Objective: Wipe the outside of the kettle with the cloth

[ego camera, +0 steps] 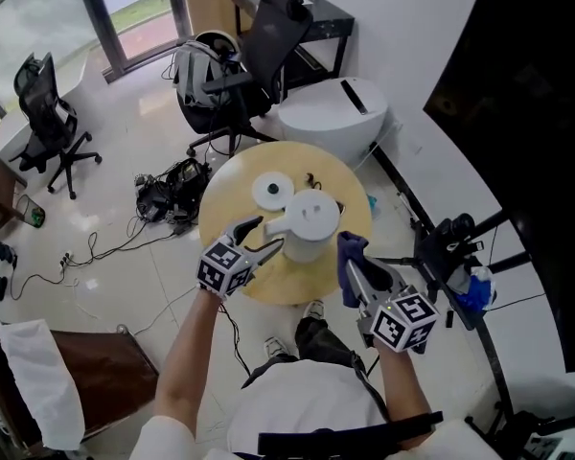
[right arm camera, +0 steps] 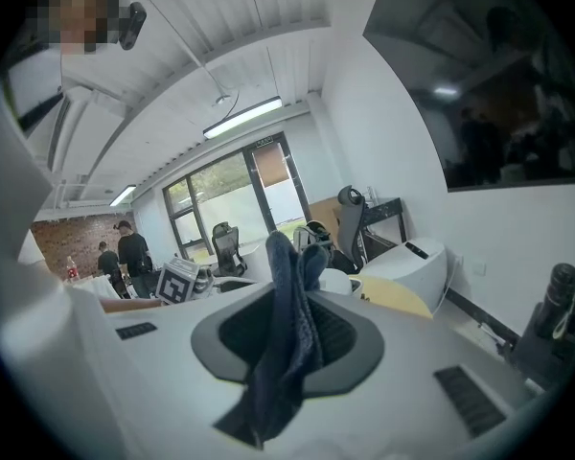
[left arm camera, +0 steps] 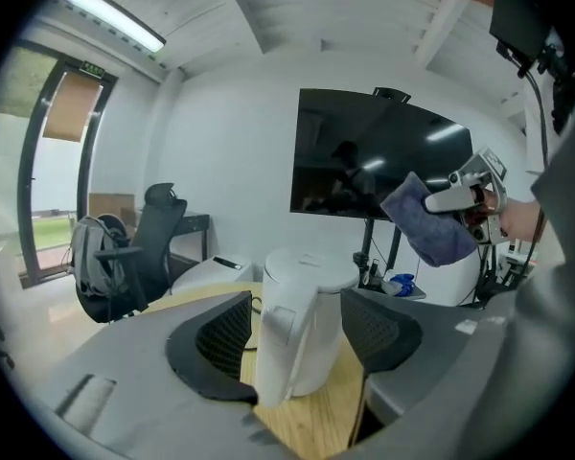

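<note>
Straddling the handle of the upright white plastic kettle [ego camera: 311, 220] with jaws apart, the left claw [ego camera: 265, 240] waits at its eight o'clock on the round wooden bench [ego camera: 278, 287]. The right claw [ego camera: 364, 274], clamped on the dark-blue cloth [ego camera: 351, 255], hovers near at four o'clock.

The person wears a white shirt [ego camera: 307, 405] with a black strap [ego camera: 345, 436]. The left gripper [ego camera: 265, 236] and the right gripper [ego camera: 356, 268] are grey, with black-and-white marker cubes [ego camera: 223, 266].

Kettle [ego camera: 310, 223] on the desk [ego camera: 222, 199], round base [ego camera: 272, 190] at the kettle's 10 o'clock, left hand-held gripper [ego camera: 266, 235] at its 8 o'clock, jaws either side of the kettle, cloth [ego camera: 350, 251] in the right hand-held gripper [ego camera: 358, 270] at its 4 o'clock, office chair [ego camera: 271, 38] beyond the desk at 12 o'clock
</note>
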Demonstrator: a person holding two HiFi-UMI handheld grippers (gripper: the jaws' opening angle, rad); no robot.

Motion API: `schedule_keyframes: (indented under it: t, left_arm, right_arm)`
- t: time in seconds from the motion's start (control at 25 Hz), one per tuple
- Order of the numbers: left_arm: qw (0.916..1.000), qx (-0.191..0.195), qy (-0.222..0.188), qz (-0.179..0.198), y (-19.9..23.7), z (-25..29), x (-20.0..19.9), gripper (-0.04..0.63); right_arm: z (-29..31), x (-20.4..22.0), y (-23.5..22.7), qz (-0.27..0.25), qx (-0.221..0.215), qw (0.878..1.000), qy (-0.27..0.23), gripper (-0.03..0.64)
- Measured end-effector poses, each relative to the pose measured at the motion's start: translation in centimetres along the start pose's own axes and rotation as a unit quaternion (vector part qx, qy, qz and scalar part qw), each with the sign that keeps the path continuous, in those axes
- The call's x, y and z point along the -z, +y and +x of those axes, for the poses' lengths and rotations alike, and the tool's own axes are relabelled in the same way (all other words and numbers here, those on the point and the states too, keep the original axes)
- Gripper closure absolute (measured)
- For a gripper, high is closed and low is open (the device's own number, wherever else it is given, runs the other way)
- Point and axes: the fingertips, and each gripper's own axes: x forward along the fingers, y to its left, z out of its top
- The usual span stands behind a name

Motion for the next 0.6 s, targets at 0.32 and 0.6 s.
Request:
schedule_keyframes:
  t: [0.32,0.6]
  left_arm:
    - [0.9964,0.065,0.020,0.051,-0.3,3.3,0.2,0.394]
    - [0.9959,0.046,0.014,0.077,-1.8,3.2,-0.3,0.419]
  right_arm:
    - [2.9,-1.8,-2.1,-0.019,-0.006,1.000,0.013,0.535]
    - [6.8,-1.4,-3.7,-0.115,-0.012,0.989,0.093,0.535]
